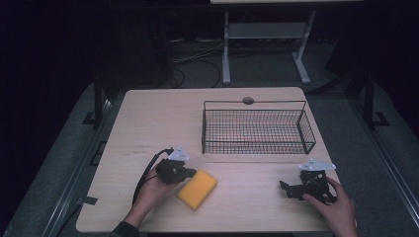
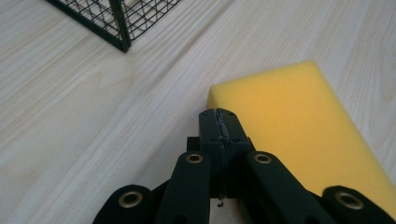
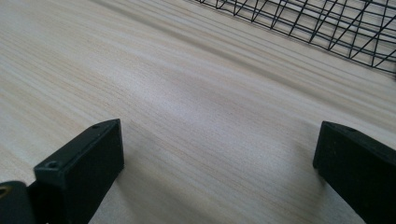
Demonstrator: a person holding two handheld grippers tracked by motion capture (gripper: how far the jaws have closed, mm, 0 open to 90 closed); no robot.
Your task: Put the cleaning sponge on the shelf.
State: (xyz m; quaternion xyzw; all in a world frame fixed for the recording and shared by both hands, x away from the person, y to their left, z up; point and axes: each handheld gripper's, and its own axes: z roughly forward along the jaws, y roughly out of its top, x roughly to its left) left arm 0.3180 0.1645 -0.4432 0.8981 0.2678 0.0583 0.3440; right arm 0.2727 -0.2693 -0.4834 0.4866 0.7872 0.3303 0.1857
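Left hand (image 1: 150,190) comes in at the near left of the light wood table (image 1: 163,118), holding the left claw (image 1: 190,172). Left claw jaws pressed together with nothing between them, tips just beside the near corner of the sponge (image 1: 197,189); contact cannot be told from the left gripper view. Sponge: yellow, rectangular block, smooth flat top, lying flat at an angle on the table near its front edge; its far end is cut off in the left gripper view. Black wire basket (image 1: 257,129) sits farther back, right of centre, well apart from the sponge. Right hand (image 1: 336,210) at the near right holds the right claw (image 1: 286,189): jaws spread wide over bare wood, gripping nothing, low to the table.
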